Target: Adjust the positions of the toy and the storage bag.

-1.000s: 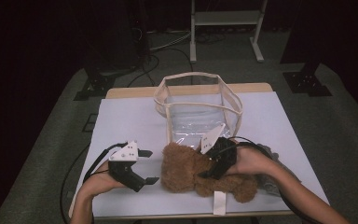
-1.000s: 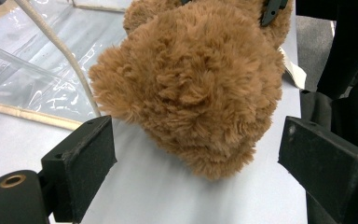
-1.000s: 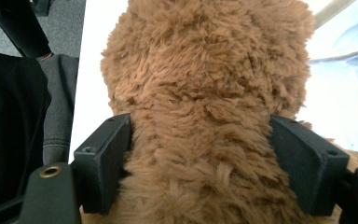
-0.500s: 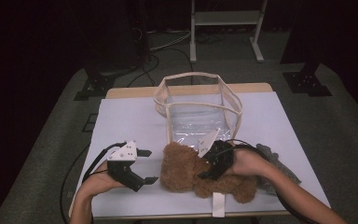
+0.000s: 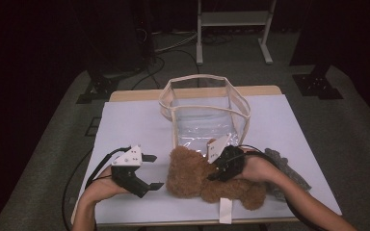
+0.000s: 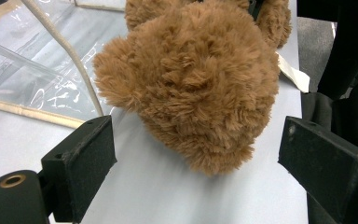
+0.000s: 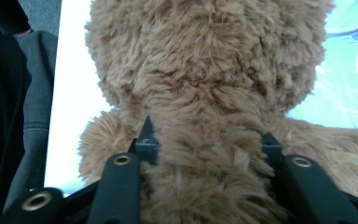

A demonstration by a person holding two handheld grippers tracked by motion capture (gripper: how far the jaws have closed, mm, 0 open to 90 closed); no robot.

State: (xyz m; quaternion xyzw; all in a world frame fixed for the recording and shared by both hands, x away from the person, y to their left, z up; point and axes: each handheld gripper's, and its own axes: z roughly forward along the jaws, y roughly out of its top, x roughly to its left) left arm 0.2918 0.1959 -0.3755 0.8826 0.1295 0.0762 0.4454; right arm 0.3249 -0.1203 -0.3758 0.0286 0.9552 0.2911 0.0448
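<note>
Right gripper point(image 5: 220, 169) jaws still clamped on teddy bear point(image 5: 207, 178), left gripper point(image 5: 150, 171) jaws still apart, unmoved

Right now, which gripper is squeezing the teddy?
The right gripper: its jaws press into the teddy. The left gripper sits open beside it, apart.

A fluffy brown teddy bear point(image 5: 207, 180) lies at 6 o'clock on the white-covered table point(image 5: 125, 125), just below a clear plastic bag with cream trim point(image 5: 204, 108) standing open at the centre. The right gripper point(image 5: 220, 169) presses into the bear's body, while the left gripper point(image 5: 150, 171), at 8 o'clock, hovers just beside the bear's head with its 2 jaws spread. A grey cloth point(image 5: 289, 168) lies at 4 o'clock.
</note>
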